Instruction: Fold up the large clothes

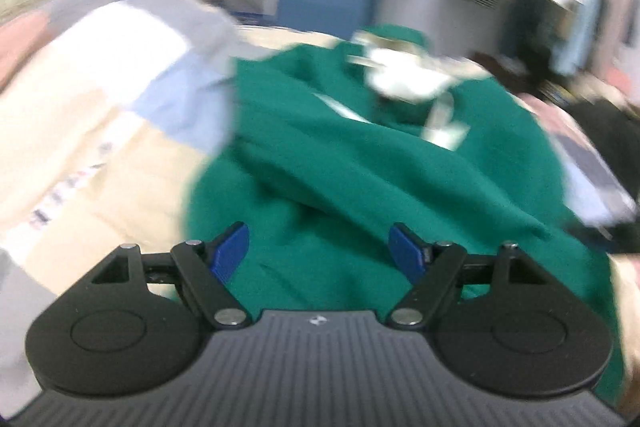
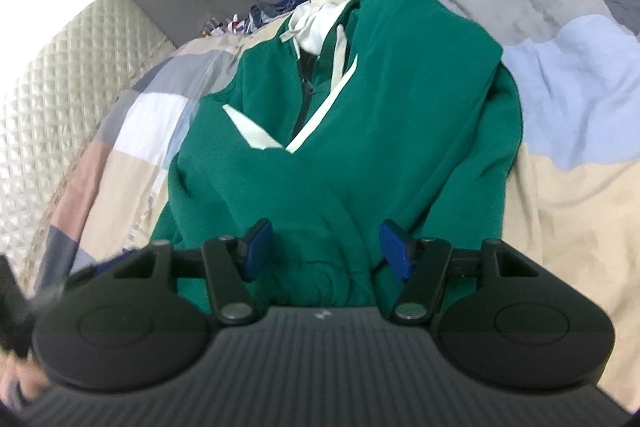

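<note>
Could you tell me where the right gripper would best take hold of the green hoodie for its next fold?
Probably the bunched bottom hem of the green hoodie, directly below the open right gripper. Come straight down from the near side: the sleeves are already folded inward, and the hem's gathered ridge gives the fingers something thick to pinch.

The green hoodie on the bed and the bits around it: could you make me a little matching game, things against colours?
Things:
1. hoodie
2. hood lining
3. finger pads of the right gripper
4. quilted headboard

Colours:
A. pale grey-cream
B. green
C. dark blue
D. white

Pairs: 1-B, 2-D, 3-C, 4-A
</note>
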Tool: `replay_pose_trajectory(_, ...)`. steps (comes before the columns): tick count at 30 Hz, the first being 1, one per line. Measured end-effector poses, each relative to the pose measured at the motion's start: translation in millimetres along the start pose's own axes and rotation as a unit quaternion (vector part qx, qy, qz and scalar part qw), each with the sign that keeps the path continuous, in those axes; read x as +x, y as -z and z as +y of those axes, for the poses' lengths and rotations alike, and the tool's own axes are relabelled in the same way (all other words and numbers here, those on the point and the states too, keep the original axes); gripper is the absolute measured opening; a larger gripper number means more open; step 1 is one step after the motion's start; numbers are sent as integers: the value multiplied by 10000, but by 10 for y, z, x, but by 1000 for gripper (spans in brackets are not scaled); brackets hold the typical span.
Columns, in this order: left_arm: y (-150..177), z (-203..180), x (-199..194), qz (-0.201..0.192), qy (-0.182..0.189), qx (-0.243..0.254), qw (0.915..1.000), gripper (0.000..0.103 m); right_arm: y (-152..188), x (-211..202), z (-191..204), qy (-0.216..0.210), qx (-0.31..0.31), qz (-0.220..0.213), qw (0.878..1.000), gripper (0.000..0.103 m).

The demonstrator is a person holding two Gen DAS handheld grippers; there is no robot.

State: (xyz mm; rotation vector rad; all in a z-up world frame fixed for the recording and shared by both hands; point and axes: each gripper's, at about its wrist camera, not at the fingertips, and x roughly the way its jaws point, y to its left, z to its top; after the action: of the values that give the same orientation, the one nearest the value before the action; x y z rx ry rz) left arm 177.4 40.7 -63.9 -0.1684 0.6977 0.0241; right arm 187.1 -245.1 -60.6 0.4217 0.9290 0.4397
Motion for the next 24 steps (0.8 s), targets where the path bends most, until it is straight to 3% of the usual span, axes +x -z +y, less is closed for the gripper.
replay_pose_trajectory(4, -108, 361, 230, 33, -399, -425, 9983, 80, 34, 44, 53, -127, -84, 157, 9998, 63)
replay_pose_trajectory(9, -61, 725, 500, 445, -614, -960, 9925, 78, 64, 126, 273, -472, -555, 368, 9967, 63)
replay_pose_trajectory(11, -4, 819, 609, 689, -540, -1143, 9896, 66, 110, 178, 381, -286, -936, 386, 9944, 63)
replay_pose_trajectory(13, 23, 847, 663, 692, -469, -1197, 9893, 60, 146, 251, 427, -177, -1126, 487, 9923, 63)
replay_pose_trajectory(17, 7, 801, 708, 711, -139, -1195, 9902, 15, 210, 317, 513, 54, -1480, 487, 9878, 62)
replay_pose_trajectory(20, 5, 763, 655, 546, -264, -1091, 9922, 6, 241, 296, 610, 68, -1783, 353, 9833, 51)
replay_pose_trajectory(24, -40, 866, 598, 403, -330, -1361, 9893, 5, 266, 160, 793, -360, -2129, 77, 9764, 40)
